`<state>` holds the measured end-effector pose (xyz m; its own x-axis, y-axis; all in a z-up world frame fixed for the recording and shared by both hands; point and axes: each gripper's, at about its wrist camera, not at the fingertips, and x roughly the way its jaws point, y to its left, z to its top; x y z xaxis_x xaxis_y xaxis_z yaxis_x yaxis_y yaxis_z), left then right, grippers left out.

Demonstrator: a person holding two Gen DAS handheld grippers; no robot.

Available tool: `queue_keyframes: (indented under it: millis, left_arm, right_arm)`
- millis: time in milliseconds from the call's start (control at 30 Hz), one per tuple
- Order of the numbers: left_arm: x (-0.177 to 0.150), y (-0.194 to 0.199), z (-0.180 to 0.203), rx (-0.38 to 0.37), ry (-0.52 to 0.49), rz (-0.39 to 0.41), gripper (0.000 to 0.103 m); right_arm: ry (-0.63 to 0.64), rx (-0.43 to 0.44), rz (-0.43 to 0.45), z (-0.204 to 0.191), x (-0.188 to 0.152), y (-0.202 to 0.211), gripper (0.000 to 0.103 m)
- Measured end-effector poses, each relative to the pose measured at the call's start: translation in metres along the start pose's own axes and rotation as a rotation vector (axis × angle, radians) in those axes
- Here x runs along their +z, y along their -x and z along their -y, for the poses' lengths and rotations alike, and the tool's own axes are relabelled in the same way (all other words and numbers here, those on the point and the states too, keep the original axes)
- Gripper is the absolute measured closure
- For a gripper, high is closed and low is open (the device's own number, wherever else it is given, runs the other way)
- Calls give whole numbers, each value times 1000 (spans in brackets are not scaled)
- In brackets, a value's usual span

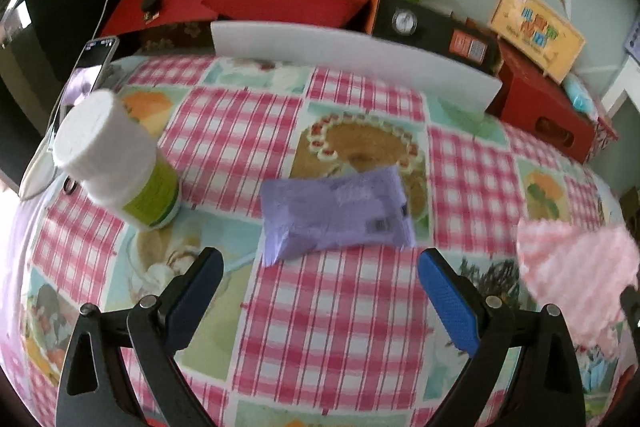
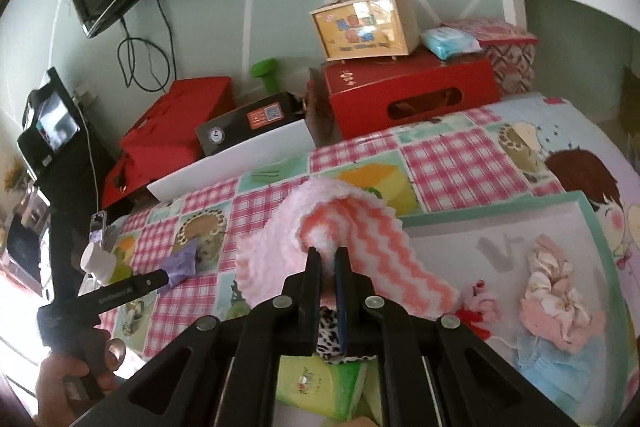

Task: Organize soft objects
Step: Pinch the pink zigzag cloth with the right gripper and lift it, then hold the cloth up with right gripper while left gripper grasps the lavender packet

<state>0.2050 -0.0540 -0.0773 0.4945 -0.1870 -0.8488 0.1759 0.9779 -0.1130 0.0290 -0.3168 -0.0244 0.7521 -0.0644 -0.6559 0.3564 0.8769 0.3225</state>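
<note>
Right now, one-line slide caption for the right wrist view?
Right gripper shut on pink zigzag cloth above checked tablecloth, beside white tray holding scrunchies.

The right gripper [image 2: 329, 254] has its two black fingers pinched tight on a fluffy pink-and-white zigzag-striped cloth [image 2: 344, 227], which bunches above the fingertips and drapes down to both sides over the pink-checked picture tablecloth [image 2: 448, 151]. To the right lies a shallow white tray with a mint-green rim [image 2: 600, 227], holding a crumpled pale pink fabric piece [image 2: 556, 303] and a light blue fluffy piece [image 2: 552, 359] just below it. At the left a hand [image 2: 68, 375] holds the left gripper [image 2: 160, 281], its black finger reaching beside a lilac soft packet [image 2: 185, 261] and a tilted white-capped bottle [image 2: 100, 263].
</note>
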Motion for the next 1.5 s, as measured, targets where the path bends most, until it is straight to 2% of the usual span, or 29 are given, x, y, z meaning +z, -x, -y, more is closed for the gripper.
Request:
queue_keyframes:
  millis: [333, 533, 700, 1233, 1500]
  left_arm:
    - [18, -23, -22, 73, 154, 26, 5]
    - [20, -38, -33, 133, 190, -35, 5]
    - [13, -44, -30, 144, 174, -67, 5]
    - [-19, -33, -9, 78, 149, -153, 5]
    - [-38, -30, -3, 125, 103, -197, 5]
  right_arm:
    - [4, 12, -16, 2, -1, -3, 96]
    - [5, 9, -16, 2, -1, -4, 96]
    - [11, 7, -16, 1, -1, -4, 96]
    - [-3, 3, -20, 4, -1, -3, 96]
    - [-7, 4, -23, 4, -2, -3, 96]
